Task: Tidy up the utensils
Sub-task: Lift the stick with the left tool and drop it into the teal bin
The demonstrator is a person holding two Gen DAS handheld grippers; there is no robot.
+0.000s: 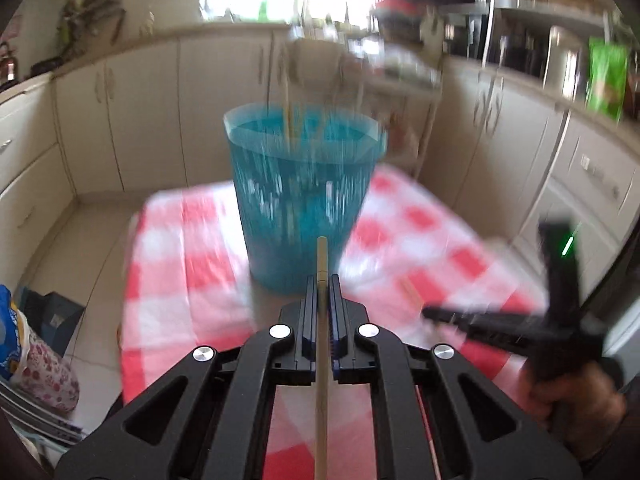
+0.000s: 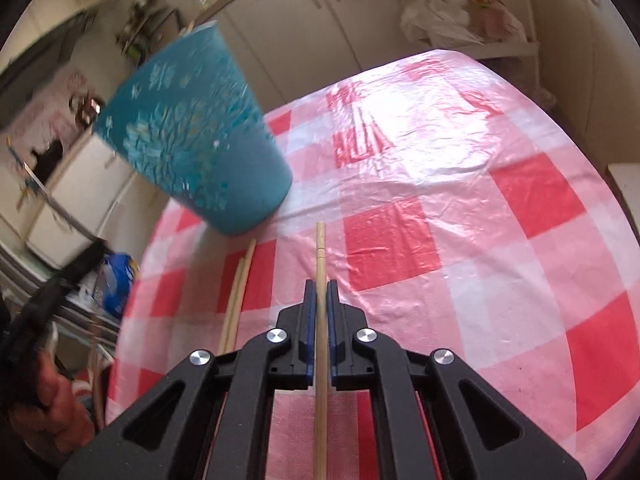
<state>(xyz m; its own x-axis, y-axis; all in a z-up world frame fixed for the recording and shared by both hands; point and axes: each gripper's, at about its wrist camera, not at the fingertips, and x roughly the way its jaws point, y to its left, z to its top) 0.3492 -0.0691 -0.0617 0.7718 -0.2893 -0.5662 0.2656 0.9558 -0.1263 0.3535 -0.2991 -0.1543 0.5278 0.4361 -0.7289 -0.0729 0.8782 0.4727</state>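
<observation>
A teal cup (image 1: 304, 200) stands on the red-and-white checked tablecloth (image 1: 180, 280), with a few wooden chopsticks upright inside it. My left gripper (image 1: 322, 284) is shut on a wooden chopstick (image 1: 322, 256) whose tip points at the cup's base. In the right wrist view, my right gripper (image 2: 321, 286) is shut on another chopstick (image 2: 320, 248), just short of the cup (image 2: 192, 132). Two more chopsticks (image 2: 239, 292) lie on the cloth left of those fingers. The right gripper (image 1: 432, 314) also shows, blurred, low at the right of the left wrist view.
Cream kitchen cabinets (image 1: 152, 120) ring the table, and the tiled floor (image 1: 80, 248) shows to its left. Bags and boxes (image 1: 36, 360) sit on the floor at the lower left. A hand (image 2: 56, 412) holding the other tool appears at the lower left edge.
</observation>
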